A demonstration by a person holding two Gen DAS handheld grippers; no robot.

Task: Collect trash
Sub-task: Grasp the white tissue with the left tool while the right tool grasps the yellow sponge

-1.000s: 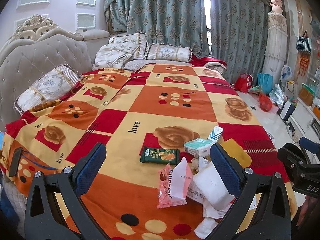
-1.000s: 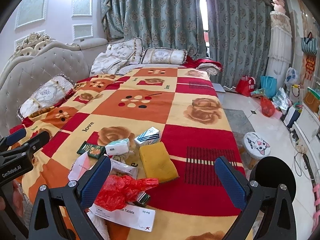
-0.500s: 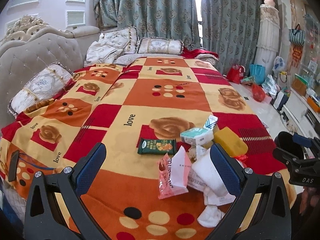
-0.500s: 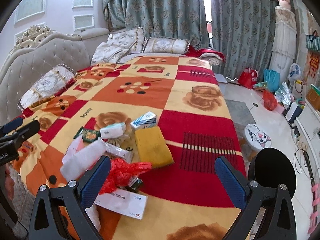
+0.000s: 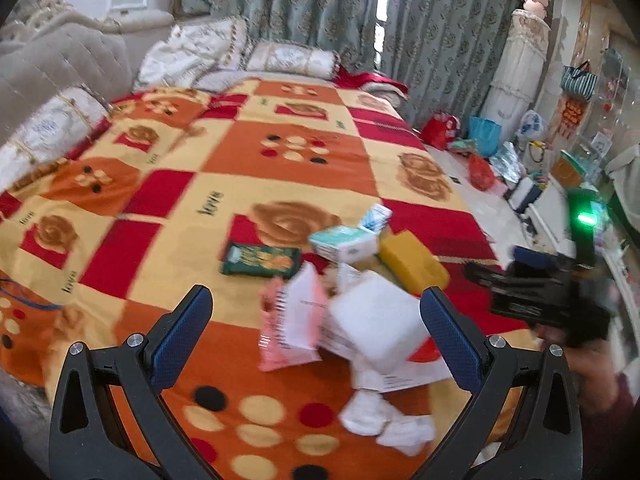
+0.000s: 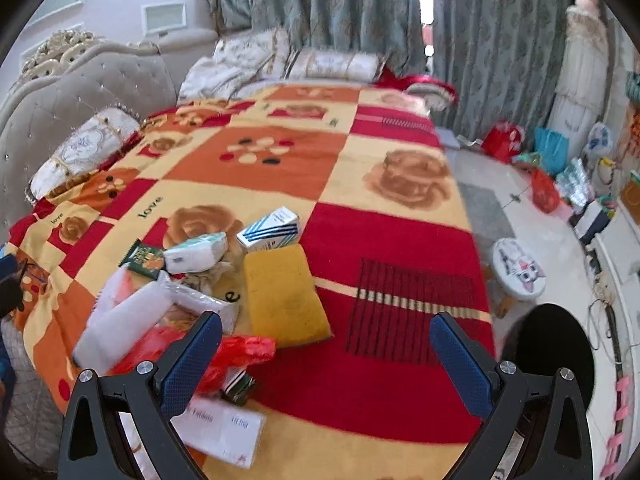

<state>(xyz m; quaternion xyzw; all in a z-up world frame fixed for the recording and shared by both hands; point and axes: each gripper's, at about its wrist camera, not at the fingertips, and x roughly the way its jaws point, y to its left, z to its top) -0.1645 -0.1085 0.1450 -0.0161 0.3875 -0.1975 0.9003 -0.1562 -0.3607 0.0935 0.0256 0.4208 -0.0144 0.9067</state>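
Observation:
A heap of trash lies on the near end of the bed's patterned blanket [image 5: 280, 148]. It holds a green snack packet [image 5: 262, 260], a pink wrapper [image 5: 292, 320], a white foam block [image 5: 376, 324], a tissue pack [image 5: 346, 242], a yellow sponge [image 5: 412, 262] and crumpled tissues [image 5: 384, 424]. My left gripper [image 5: 316, 324] hovers open above the heap, empty. My right gripper [image 6: 324, 352] is open too, over the red part of the blanket [image 6: 392, 248]. By its left finger lie a red plastic bag [image 6: 236, 354], the yellow sponge [image 6: 284, 296], a striped box [image 6: 270, 232] and a tablets box [image 6: 224, 428].
Pillows [image 5: 288, 58] and a tufted headboard [image 6: 80, 96] lie at the far end. Right of the bed, the floor holds bags [image 6: 502, 140], a small cat-face stool [image 6: 518, 274] and a black round bin [image 6: 548, 356]. A hand holding the other gripper [image 5: 548, 296] is at right.
Both grippers have moved forward and lower toward the trash heap, so the items appear larger. Their jaws stay open. Nothing on the bed has been picked up or shifted.

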